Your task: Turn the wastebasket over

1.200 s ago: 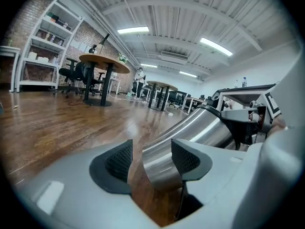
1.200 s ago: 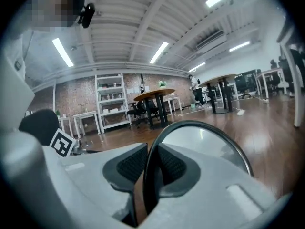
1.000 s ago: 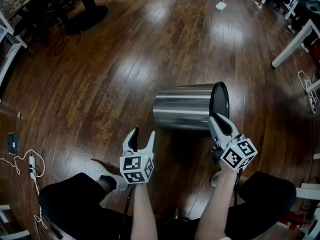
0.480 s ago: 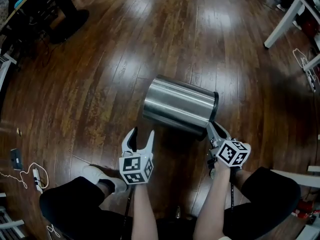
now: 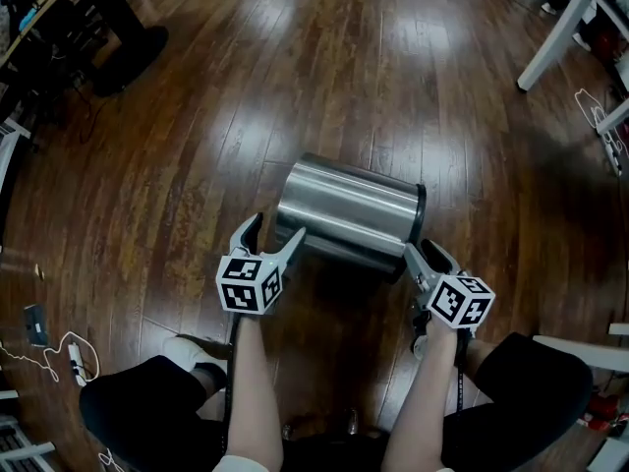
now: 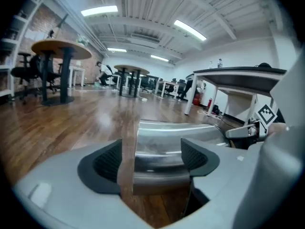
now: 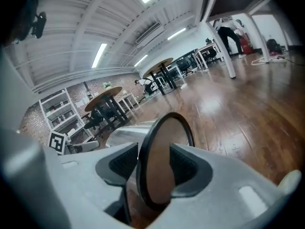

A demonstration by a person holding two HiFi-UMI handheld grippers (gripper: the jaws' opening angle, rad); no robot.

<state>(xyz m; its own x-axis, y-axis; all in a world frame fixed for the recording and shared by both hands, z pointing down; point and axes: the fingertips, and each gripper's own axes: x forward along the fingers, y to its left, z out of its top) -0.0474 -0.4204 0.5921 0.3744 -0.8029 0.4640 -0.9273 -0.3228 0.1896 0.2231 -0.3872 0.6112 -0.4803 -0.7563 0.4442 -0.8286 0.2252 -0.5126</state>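
Note:
The steel wastebasket (image 5: 349,209) lies on its side on the wooden floor, its black-rimmed mouth (image 5: 421,216) turned to the right. My left gripper (image 5: 268,236) is at the closed left end, and its jaws are opening. In the left gripper view that end of the wastebasket (image 6: 164,144) sits between the left gripper (image 6: 152,159) pads, with a strip of floor showing beside the left pad. My right gripper (image 5: 425,256) is at the mouth. Its jaws are opening, with the black rim (image 7: 167,119) standing loose between the right gripper (image 7: 155,168) pads.
White table legs (image 5: 550,37) stand at the upper right, and a dark pedestal base (image 5: 128,42) at the upper left. Cables and a power strip (image 5: 69,347) lie at the lower left. The person's shoe (image 5: 192,352) and knees are just behind the grippers.
The wastebasket came down and swung until it lay flat on the floor. My left gripper moved forward to its closed end and spread wider. The right gripper's jaws loosened on the rim.

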